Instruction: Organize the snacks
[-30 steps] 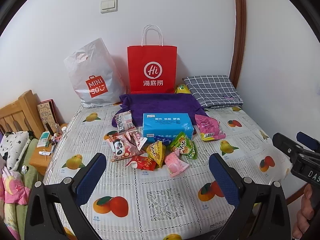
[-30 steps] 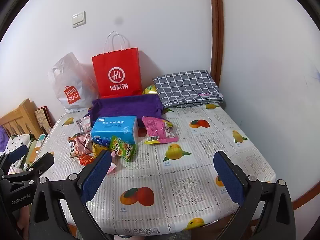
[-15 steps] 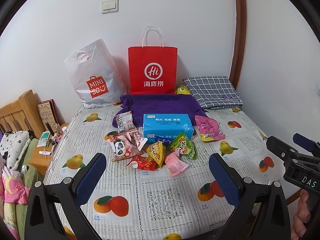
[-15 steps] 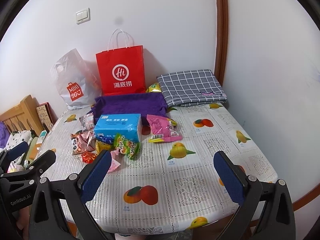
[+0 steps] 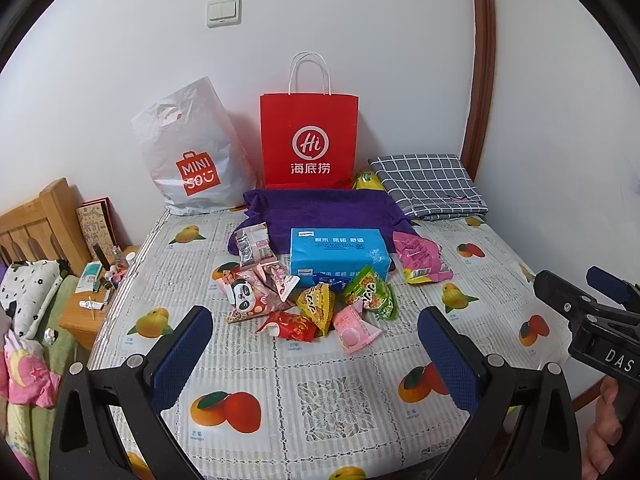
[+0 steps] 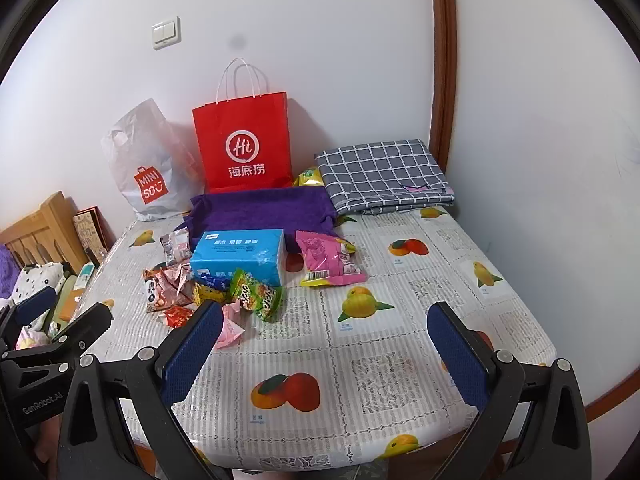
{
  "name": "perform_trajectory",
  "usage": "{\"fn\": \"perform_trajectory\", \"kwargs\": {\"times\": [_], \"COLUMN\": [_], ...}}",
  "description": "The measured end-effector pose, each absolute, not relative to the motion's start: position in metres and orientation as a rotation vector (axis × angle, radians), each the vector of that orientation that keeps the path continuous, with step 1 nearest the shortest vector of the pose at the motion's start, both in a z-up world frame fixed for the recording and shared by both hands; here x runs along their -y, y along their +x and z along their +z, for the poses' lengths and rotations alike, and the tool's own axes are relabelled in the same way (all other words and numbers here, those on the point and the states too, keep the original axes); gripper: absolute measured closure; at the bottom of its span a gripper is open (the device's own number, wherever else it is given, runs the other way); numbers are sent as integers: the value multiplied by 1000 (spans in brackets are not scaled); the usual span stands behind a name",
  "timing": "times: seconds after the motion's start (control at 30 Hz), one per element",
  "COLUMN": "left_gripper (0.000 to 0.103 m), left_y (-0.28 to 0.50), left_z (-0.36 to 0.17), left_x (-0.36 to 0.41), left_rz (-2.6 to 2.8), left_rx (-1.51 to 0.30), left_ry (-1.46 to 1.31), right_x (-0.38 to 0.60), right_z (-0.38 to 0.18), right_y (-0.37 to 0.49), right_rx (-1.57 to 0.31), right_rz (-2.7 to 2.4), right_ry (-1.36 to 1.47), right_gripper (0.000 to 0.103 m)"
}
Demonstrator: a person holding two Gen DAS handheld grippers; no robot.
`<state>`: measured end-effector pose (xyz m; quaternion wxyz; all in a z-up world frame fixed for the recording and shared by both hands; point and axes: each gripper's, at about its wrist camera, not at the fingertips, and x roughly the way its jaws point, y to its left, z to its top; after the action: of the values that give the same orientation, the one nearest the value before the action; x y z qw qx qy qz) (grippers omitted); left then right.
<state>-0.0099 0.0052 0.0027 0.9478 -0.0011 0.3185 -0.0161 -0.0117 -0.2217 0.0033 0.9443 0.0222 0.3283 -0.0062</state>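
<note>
Crinkly snack packets heaped mid-frame on a fruit-print tablecloth

Left gripper and right gripper: blue ribbed pads spread wide apart, holding nothing, touching nothing.

both wrist views facing snack pile, near table edge

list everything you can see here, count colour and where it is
table: 1, fruit-print cloth, centre
red paper bag: 1, red, back against wall
white plastic bag: 1, white, left of red bag
purple towel: 1, purple, before red bag
checked cloth: 1, grey, folded, back right
tissue pack: 1, blue, mid-table
pink packet: 1, pink, right of tissues
snack pile: several, mixed, before and left of tissues
light switch: 1, white, wall
left gripper: 1, black, blue pads, open
right gripper: 1, same, open
</note>
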Motion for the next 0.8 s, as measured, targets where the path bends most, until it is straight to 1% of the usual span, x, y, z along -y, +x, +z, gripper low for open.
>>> {"fn": "perform_trajectory", "kwargs": {"times": [0.8], "left_gripper": [0], "left_y": [-10], "left_z": [5], "left_x": [-3], "left_rz": [-37], "left_rx": [-642], "left_ry": [-7], "right_x": [218], "right_z": [4], "right_y": [-16], "right_rx": [-667], "right_rz": [-6], "right_ry": [41], "right_gripper": [2]}}
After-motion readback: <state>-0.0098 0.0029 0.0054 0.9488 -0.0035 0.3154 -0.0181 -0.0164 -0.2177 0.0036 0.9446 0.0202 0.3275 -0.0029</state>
